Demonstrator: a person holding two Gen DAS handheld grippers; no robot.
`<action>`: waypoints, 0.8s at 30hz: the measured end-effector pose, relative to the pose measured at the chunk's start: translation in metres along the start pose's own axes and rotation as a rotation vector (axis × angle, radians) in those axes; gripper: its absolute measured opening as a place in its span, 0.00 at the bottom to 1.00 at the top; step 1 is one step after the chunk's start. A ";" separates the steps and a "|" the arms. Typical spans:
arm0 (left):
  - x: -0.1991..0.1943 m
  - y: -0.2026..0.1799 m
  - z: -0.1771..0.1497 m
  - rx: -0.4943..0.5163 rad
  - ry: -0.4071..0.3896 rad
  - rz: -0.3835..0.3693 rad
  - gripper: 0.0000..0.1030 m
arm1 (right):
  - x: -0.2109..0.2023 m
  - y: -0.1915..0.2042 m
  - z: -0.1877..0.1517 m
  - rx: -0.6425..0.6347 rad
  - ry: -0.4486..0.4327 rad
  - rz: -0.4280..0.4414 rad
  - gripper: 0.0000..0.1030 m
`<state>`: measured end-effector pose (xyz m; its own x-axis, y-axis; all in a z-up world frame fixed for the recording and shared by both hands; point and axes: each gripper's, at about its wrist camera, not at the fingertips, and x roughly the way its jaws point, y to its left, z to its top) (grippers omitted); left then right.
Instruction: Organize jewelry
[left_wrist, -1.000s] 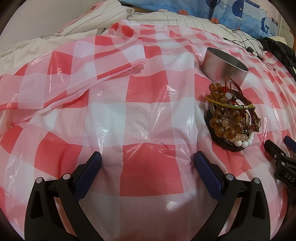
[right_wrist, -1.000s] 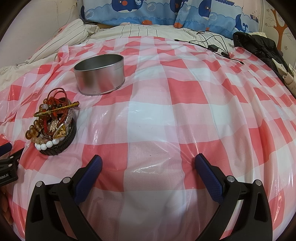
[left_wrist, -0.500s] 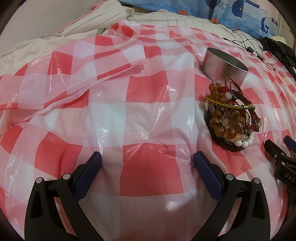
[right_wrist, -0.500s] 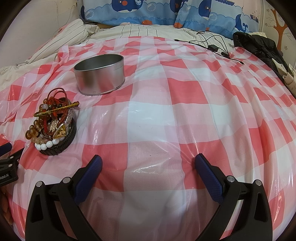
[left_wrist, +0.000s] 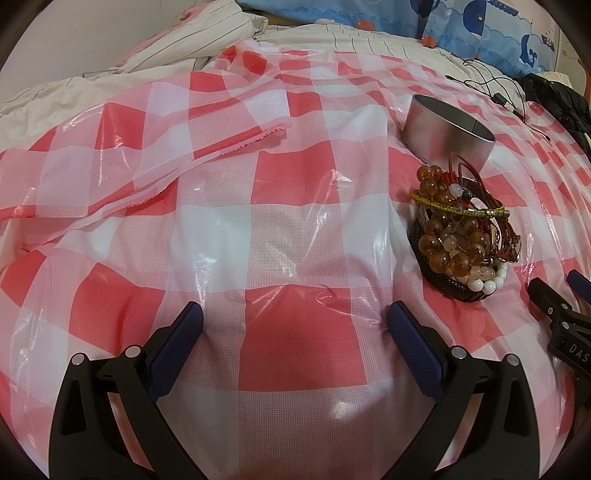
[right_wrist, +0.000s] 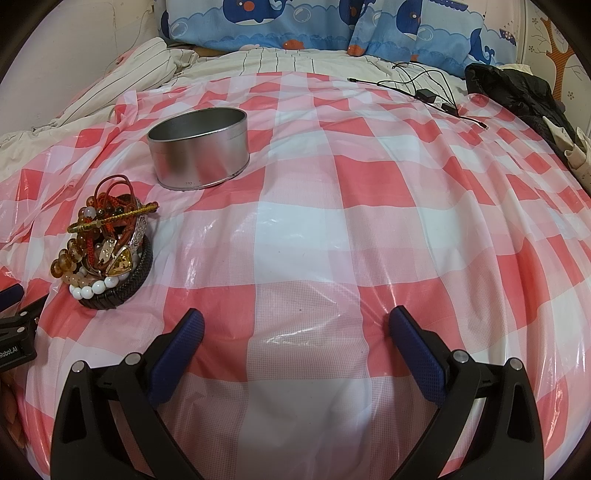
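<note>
Both the left gripper (left_wrist: 293, 319) and right gripper (right_wrist: 295, 325) rest wide and empty, since the jewelry pile (right_wrist: 107, 251) sits untouched at ten o'clock, just short of the tin (right_wrist: 199, 147).

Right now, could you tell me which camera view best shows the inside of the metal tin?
The right wrist view: the metal tin faces it with its mouth open, so the inner wall shows, with no jewelry visible. The left wrist view shows the tin side-on past the jewelry pile, its interior mostly hidden.
</note>
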<state>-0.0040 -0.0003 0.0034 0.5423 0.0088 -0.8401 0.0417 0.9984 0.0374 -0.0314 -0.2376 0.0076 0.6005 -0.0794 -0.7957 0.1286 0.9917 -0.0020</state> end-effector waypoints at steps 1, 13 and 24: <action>0.000 0.000 0.000 0.000 -0.001 0.000 0.93 | 0.000 0.000 0.000 0.000 0.000 0.000 0.93; -0.012 -0.003 0.010 0.053 -0.056 -0.005 0.93 | 0.000 0.000 0.000 0.000 0.000 0.000 0.93; -0.014 -0.002 0.010 0.045 -0.059 0.001 0.93 | 0.000 0.000 0.000 0.000 0.000 0.000 0.93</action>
<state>-0.0029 -0.0025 0.0203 0.5907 0.0054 -0.8069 0.0779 0.9949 0.0637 -0.0315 -0.2376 0.0079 0.6004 -0.0792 -0.7958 0.1285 0.9917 -0.0018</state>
